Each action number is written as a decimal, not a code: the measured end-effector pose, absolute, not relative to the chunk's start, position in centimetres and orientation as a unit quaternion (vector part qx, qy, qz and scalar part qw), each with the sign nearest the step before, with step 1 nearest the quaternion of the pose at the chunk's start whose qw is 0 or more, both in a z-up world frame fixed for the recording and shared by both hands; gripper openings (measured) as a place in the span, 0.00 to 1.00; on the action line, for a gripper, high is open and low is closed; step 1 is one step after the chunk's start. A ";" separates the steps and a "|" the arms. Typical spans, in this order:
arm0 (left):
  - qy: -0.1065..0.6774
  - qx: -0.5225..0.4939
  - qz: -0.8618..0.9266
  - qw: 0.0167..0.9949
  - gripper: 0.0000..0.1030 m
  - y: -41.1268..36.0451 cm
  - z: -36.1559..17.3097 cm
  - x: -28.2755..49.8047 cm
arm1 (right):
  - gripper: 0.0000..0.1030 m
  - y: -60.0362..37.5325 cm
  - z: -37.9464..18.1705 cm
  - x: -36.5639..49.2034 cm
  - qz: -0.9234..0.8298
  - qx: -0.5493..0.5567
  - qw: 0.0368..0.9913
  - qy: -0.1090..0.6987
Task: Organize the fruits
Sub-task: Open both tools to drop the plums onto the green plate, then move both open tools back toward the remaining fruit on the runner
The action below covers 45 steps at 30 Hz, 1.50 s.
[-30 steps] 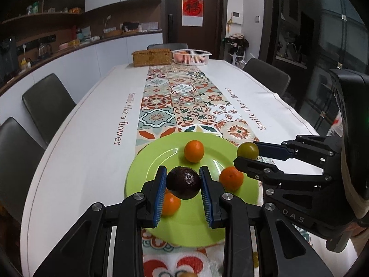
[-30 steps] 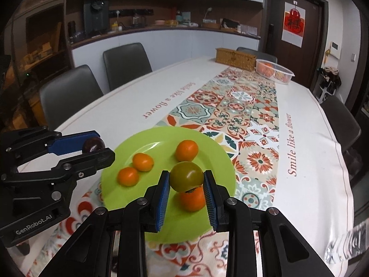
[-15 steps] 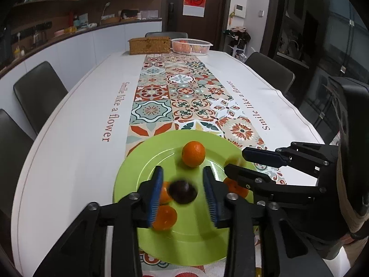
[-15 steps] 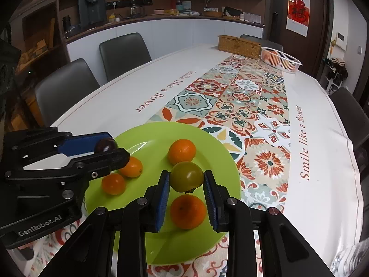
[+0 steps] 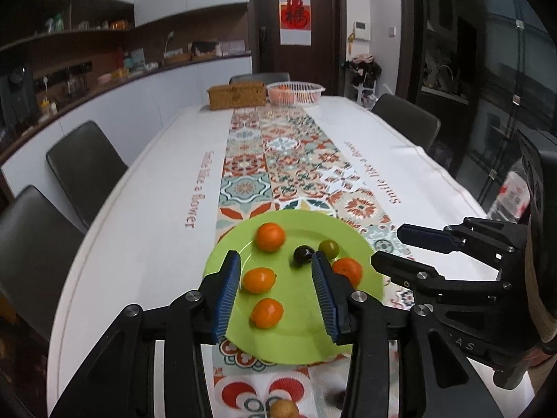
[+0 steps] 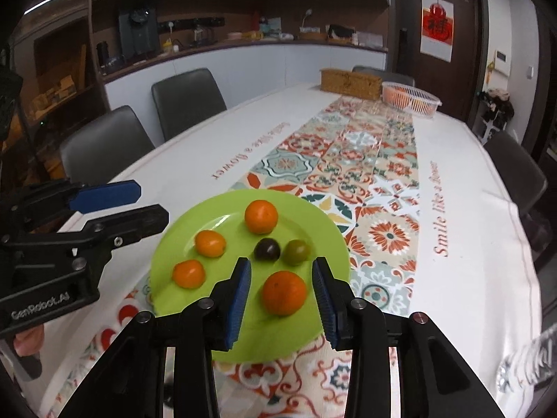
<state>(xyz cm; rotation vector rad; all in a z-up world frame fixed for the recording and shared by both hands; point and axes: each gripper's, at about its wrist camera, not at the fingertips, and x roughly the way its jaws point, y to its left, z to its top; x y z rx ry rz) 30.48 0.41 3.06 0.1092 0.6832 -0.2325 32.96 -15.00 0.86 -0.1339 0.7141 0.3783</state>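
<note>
**Both fruits released onto the green plate**

Since 1 second ago, both grippers have let go: the dark plum (image 5: 302,255) that sat between the left gripper's pads and the green tomato (image 5: 329,248) that the right gripper pinched now lie on the green plate (image 5: 299,345), side by side and nearly touching.

Spread wide and holding nothing, the left gripper (image 5: 275,271) hangs over the near half of the plate. Between its blue pads (image 5: 226,292) lie 2 small oranges: 1 (image 5: 258,279) just beside the left pad and 1 (image 5: 266,312) nearer the camera. The plum sits just past the tip of the right pad, and a larger orange (image 5: 347,270) peeks out from behind that pad.

Also spread and empty, the right gripper (image 6: 281,271) frames that same larger orange (image 6: 284,292) between its fingers without touching it. Just beyond its fingertips lie the plum (image 6: 267,249) and the green tomato (image 6: 297,251). Farther back on the plate is another orange (image 6: 261,216), and the 2 small ones (image 6: 210,242) (image 6: 188,273) lie to the left.

The plate rests on a patterned runner (image 6: 351,160) along the middle of the white table (image 5: 146,230). At the far end of the table stand a wicker box (image 5: 237,95) and a white basket (image 5: 295,92) with orange fruit in it. A brownish fruit (image 5: 283,409) lies on the runner at the bottom edge of the left wrist view. Dark chairs (image 6: 186,97) line the table.
</note>
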 end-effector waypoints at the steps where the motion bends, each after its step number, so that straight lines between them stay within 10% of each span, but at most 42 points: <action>1: 0.329 0.054 -0.114 0.936 0.47 0.4 3.4 29.9 | 0.36 -15.1 1.5 32.0 0.185 -0.068 0.921 0.337; 14: 0.282 0.051 -0.121 0.950 0.60 -0.4 6.6 21.4 | 0.57 -16.7 6.8 22.9 0.162 -0.070 0.952 0.250; 45: 0.324 0.058 -0.158 0.931 0.65 -0.7 -1.8 15.0 | 0.57 -18.0 -0.9 16.9 0.119 -0.055 0.931 0.342</action>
